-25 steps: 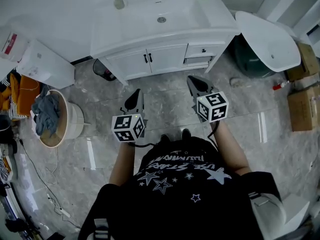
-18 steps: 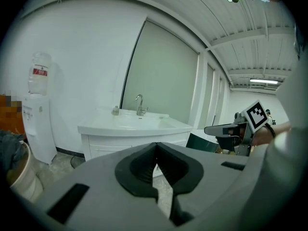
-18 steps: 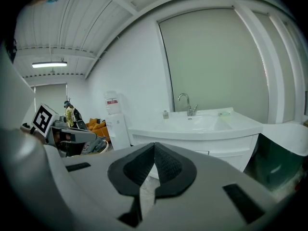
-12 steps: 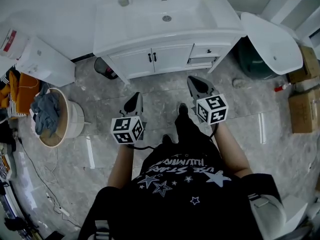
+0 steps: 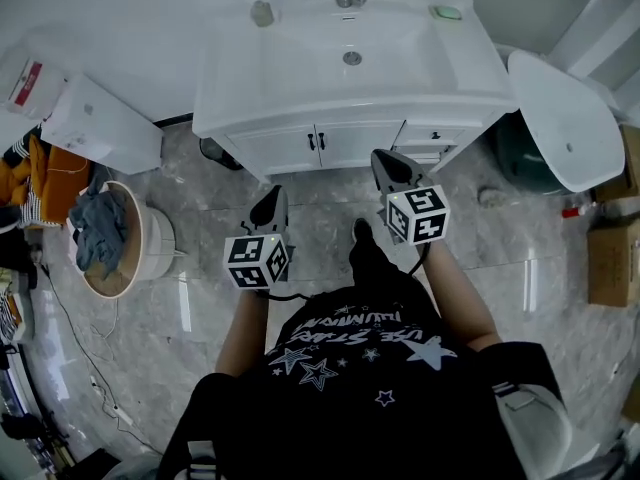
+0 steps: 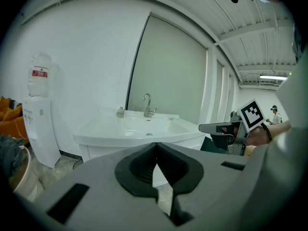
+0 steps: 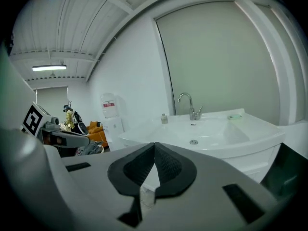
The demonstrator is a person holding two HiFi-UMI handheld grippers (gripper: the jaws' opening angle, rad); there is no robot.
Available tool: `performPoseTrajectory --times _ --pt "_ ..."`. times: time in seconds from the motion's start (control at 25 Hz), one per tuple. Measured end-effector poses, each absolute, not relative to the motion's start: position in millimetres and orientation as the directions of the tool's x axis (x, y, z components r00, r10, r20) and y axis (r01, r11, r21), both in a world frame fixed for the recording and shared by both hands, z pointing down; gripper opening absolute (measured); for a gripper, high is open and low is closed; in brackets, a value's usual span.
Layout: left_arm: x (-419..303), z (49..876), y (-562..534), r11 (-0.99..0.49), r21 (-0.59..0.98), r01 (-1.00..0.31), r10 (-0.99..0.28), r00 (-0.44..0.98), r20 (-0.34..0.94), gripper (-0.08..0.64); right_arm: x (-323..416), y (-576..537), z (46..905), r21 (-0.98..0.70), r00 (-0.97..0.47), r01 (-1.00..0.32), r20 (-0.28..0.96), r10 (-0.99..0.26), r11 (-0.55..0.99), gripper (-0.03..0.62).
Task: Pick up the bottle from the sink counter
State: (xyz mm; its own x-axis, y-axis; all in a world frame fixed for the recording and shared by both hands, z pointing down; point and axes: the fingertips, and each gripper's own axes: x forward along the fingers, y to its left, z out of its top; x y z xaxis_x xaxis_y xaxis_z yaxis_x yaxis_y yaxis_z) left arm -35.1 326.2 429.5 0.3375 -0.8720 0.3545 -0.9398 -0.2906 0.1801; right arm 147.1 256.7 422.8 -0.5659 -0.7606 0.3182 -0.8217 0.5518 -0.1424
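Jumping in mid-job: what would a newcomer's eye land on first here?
The white sink cabinet fills the top of the head view, with the small bottle at its back left corner. The left tongs and right tongs, both shut and empty, point at it from over the grey floor.

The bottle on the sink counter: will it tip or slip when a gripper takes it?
The bottle looks small and short, so it is probably light and slow to tip. It stands on the glossy counter, so a push would likely slide it. Its material is too small to tell.
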Motion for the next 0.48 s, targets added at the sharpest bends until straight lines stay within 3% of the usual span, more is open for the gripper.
performPoseTrajectory --times 0.48 --pt "-23 412 194 -0.190 0.157 -0.969 -0.909 0.234 0.346 0.008 152 108 414 -0.154 -0.638 -0.765 0.316 -0.702 0.625 0.006"
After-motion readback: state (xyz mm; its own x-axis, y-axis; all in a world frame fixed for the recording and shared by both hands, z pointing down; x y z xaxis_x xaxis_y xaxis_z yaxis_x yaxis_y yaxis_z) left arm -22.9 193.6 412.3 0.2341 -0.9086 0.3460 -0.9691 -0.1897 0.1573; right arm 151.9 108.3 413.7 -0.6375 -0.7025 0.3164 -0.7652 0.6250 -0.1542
